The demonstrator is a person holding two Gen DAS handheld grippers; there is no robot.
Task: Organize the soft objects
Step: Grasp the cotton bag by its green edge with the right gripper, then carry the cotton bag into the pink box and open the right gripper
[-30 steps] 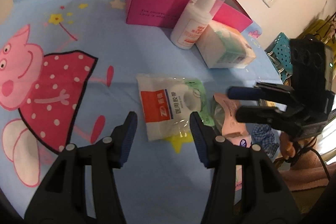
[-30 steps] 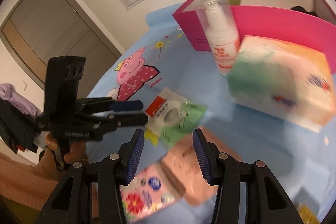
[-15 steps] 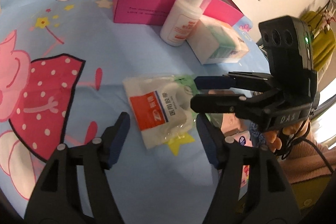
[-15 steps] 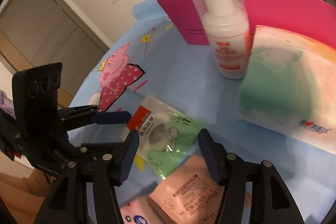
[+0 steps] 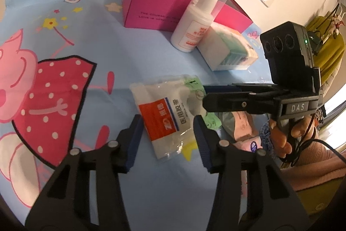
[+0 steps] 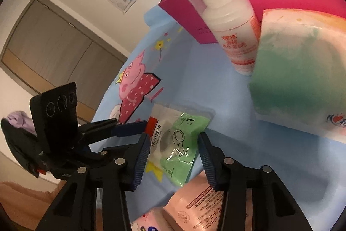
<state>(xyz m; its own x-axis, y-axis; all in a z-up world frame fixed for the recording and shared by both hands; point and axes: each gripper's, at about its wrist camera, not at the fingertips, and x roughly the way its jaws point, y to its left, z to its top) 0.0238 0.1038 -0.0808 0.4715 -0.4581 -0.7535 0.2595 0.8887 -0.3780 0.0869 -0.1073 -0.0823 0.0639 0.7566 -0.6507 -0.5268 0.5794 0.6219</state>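
Tape packet (image 5: 168,114) flat on the blue cloth (image 5: 121,57), and both tools converge on it! Left gripper (image 5: 167,140), jaws spread and empty, frames its near end; right gripper (image 6: 174,157), likewise agape, hangs over the green end. Pink box (image 5: 151,8) sits behind the bottle (image 5: 194,25), likely the packet's destination. Neither tool touches anything.

Two claws (image 5: 167,133) (image 6: 174,155), one pump bottle (image 5: 192,29), one pink box (image 5: 151,10), four soft packets (image 5: 164,109).
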